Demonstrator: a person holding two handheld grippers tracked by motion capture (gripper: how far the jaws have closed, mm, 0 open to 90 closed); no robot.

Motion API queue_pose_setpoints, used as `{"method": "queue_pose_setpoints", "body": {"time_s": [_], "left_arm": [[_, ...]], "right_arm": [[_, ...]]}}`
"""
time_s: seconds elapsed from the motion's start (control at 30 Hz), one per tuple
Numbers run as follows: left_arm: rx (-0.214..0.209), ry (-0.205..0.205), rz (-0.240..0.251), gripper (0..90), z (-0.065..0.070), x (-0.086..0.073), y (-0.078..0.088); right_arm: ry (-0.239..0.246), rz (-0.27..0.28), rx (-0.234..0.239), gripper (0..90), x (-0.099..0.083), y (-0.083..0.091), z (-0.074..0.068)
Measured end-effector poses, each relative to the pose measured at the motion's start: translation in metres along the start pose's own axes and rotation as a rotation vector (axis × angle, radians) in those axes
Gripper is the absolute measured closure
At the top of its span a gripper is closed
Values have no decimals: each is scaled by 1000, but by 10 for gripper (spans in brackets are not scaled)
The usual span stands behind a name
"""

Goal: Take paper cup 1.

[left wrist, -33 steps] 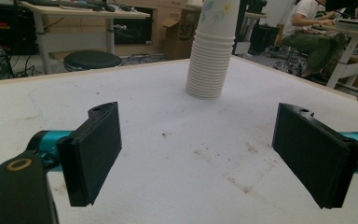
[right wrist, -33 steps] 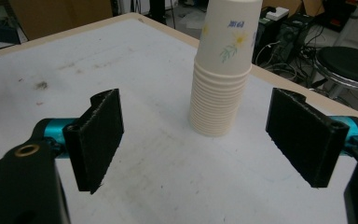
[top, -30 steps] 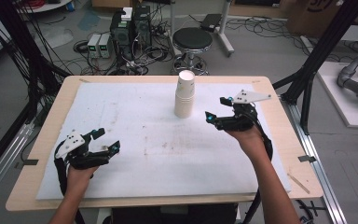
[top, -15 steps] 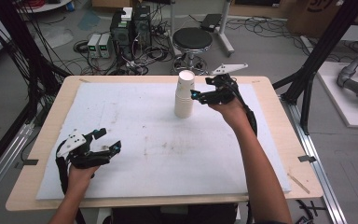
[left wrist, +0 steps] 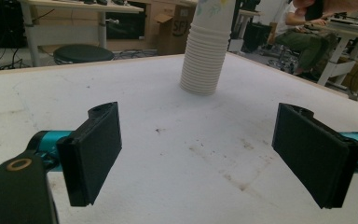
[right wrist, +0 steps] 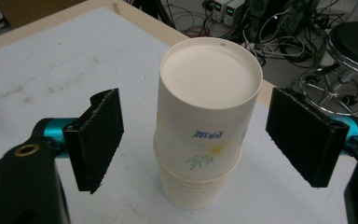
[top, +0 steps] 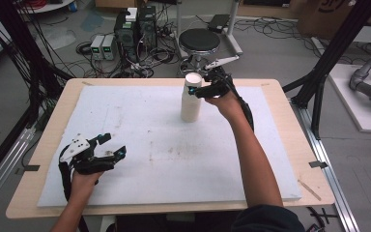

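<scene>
The stack of paper cups [top: 191, 99] stands upside down toward the far middle of the white mat [top: 140, 145], and the right gripper [top: 204, 90] is up at its top end with the jaws spread wide, one on each side of the top cup [right wrist: 209, 109], not touching it. In the right gripper view that top cup sits nicely between the two pads, bottom facing up.

Risk-wise, the stack is tall and narrow and nothing is holding its base. If the jaws close off-center, or one pad hits before the other, the whole tower probably tips. Squeeze too hard and the thin paper wall likely dents. Cups nested this tight also tend to stick, so lifting one may drag a few along or pull the stack over.

The left gripper [top: 107, 148] rests near the front left of the mat, jaws also spread and holding nothing, well apart from the stack, so it's no help steadying.
</scene>
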State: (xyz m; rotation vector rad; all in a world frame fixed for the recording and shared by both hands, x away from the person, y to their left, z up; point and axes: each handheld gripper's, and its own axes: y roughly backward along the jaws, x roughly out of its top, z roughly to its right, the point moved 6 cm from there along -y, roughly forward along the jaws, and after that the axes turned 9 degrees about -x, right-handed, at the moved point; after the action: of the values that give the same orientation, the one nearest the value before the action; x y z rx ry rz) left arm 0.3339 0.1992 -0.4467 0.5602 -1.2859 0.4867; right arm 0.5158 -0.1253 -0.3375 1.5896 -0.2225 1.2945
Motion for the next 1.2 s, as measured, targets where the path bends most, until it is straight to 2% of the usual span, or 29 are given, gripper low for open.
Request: {"method": "queue_pose_setpoints", "body": {"time_s": [0.17, 0.27, 0.33, 0.37, 0.4, 0.47, 0.53, 0.57, 0.9, 1.2], "left_arm": [[-1, 5, 0, 157, -1, 0, -1], [0, 4, -1, 157, -1, -1, -1], [-1, 3, -4, 157, -2, -1, -1], [-2, 3, -4, 157, -2, -1, -1], [-2, 3, -5, 157, -2, -1, -1], [-1, 7, -6, 157, -2, -2, 0], [2, 11, -2, 157, -3, -2, 0], [2, 10, -2, 157, -3, -1, 0], [-4, 7, -6, 158, -2, -2, -2], [-16, 1, -3, 158, 1, 0, -2]], "right_arm": [[22, -27, -3, 193, 10, -17, -3], [19, -47, -6, 193, 13, -23, -4], [21, -66, -23, 194, 16, -29, -4], [18, -74, -21, 210, 16, -31, -4], [23, -88, -19, 262, 17, -34, -4], [26, -95, -25, 263, 17, -36, -4], [26, -116, -35, 318, 15, -39, -4], [26, -116, -35, 318, 15, -39, -4], [27, -57, -38, 342, 28, -25, -2], [21, 32, -46, 350, 54, 12, 3]]}}
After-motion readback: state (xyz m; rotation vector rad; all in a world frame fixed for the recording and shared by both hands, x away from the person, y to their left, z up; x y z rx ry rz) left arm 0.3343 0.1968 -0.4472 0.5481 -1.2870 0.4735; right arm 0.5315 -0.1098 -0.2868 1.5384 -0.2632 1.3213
